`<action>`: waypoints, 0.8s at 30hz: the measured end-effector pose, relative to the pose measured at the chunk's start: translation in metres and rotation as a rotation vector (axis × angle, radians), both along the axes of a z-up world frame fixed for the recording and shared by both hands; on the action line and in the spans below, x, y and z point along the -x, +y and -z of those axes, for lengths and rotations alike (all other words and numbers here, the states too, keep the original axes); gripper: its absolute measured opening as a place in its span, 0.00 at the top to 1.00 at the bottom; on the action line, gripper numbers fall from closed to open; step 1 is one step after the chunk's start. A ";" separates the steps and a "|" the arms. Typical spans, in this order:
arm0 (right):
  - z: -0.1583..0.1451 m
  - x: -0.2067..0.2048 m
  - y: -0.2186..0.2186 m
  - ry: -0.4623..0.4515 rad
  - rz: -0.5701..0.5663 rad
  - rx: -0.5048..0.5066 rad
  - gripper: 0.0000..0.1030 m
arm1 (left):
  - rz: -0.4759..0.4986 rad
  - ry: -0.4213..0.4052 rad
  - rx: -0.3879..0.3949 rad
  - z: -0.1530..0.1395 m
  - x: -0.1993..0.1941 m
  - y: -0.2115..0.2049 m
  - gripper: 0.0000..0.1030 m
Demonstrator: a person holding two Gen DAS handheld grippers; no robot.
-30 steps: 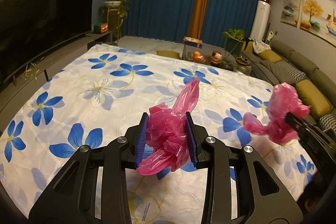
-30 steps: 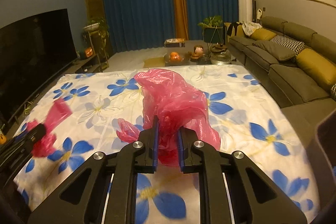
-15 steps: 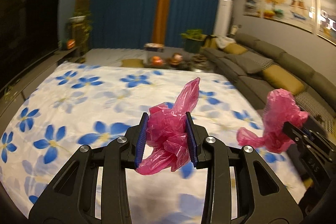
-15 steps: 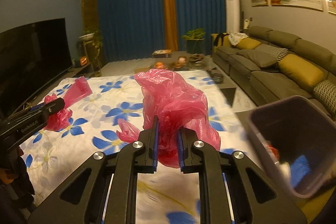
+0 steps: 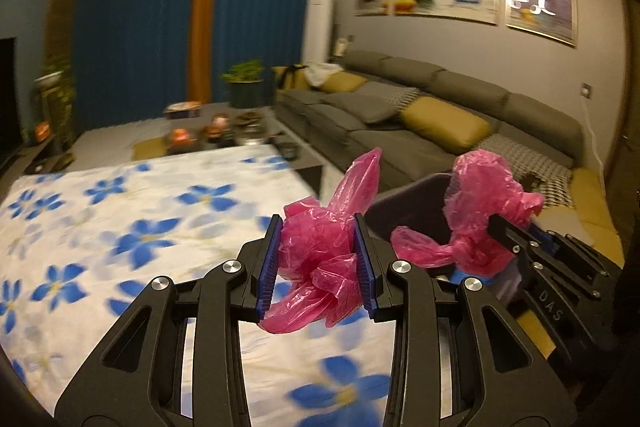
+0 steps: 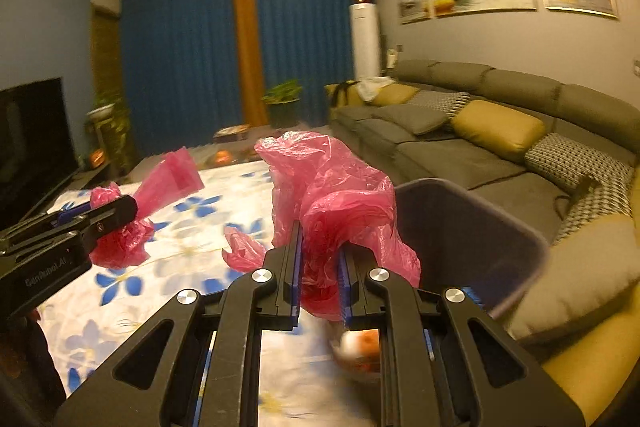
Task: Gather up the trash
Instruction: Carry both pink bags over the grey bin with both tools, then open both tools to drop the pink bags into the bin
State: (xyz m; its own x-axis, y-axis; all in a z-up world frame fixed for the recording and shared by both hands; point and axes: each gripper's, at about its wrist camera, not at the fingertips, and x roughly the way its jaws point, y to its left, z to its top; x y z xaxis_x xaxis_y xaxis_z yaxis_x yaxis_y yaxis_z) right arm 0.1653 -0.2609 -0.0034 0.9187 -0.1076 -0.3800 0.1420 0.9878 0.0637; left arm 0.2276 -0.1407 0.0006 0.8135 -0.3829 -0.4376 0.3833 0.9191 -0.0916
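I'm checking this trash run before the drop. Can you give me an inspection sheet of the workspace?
Surface: flowered sheet, white with blue blossoms, blurred.
Job's things: two crumpled pink bags, left bag and right bag; grey bin beside the sheet, open, with some trash inside.
Clutter: round orange-and-white thing low by the bin, too blurred to name.
Grippers: left gripper shut on left bag; right gripper shut on right bag, at the bin's near edge.
Cables: one white cord down the wall behind the sofa.
Surroundings: grey sofa, blue curtains, TV, plants, paintings.
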 end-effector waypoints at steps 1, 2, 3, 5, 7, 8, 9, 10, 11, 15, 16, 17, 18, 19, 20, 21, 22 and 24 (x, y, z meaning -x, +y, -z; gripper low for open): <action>0.000 0.001 -0.010 -0.003 0.019 -0.006 0.84 | 0.023 -0.001 0.002 0.001 -0.001 -0.012 0.68; 0.000 0.002 -0.017 -0.006 0.033 -0.010 0.84 | 0.045 0.000 0.006 0.002 -0.003 -0.022 0.68; 0.000 0.003 -0.023 -0.008 0.045 -0.012 0.84 | 0.065 0.003 0.012 0.003 -0.005 -0.032 0.67; 0.001 0.004 -0.037 -0.013 0.070 -0.022 0.83 | 0.091 0.007 0.019 0.004 -0.007 -0.047 0.67; 0.001 0.004 -0.046 -0.019 0.086 -0.029 0.83 | 0.124 0.013 0.031 0.005 -0.011 -0.063 0.67; 0.001 0.004 -0.050 -0.023 0.093 -0.032 0.82 | 0.136 0.014 0.035 0.006 -0.013 -0.067 0.67; 0.001 0.003 -0.053 -0.024 0.097 -0.034 0.82 | 0.154 0.018 0.043 0.007 -0.015 -0.073 0.67; 0.002 0.004 -0.058 -0.027 0.102 -0.038 0.81 | 0.168 0.021 0.053 0.008 -0.017 -0.078 0.67; 0.002 0.005 -0.061 -0.030 0.106 -0.040 0.81 | 0.177 0.022 0.058 0.009 -0.018 -0.082 0.67; 0.004 -0.001 -0.074 -0.028 0.116 -0.059 0.79 | 0.235 0.028 0.076 0.012 -0.024 -0.097 0.64; 0.005 -0.001 -0.070 -0.027 0.118 -0.063 0.78 | 0.241 0.029 0.075 0.014 -0.025 -0.097 0.63; 0.005 -0.001 -0.071 -0.026 0.118 -0.065 0.76 | 0.247 0.031 0.075 0.015 -0.026 -0.099 0.60; 0.005 -0.002 -0.072 -0.024 0.119 -0.066 0.73 | 0.261 0.041 0.082 0.017 -0.027 -0.101 0.55; 0.007 -0.002 -0.071 -0.023 0.120 -0.066 0.71 | 0.270 0.051 0.087 0.019 -0.029 -0.102 0.53; 0.006 -0.003 -0.072 -0.022 0.121 -0.066 0.67 | 0.270 0.055 0.090 0.020 -0.030 -0.103 0.46; 0.007 -0.003 -0.071 -0.020 0.122 -0.066 0.65 | 0.268 0.058 0.097 0.021 -0.031 -0.103 0.41; 0.008 -0.003 -0.071 -0.017 0.124 -0.066 0.65 | 0.269 0.061 0.108 0.022 -0.033 -0.101 0.38; 0.009 -0.003 -0.072 -0.011 0.127 -0.069 0.65 | 0.252 0.066 0.124 0.024 -0.034 -0.096 0.29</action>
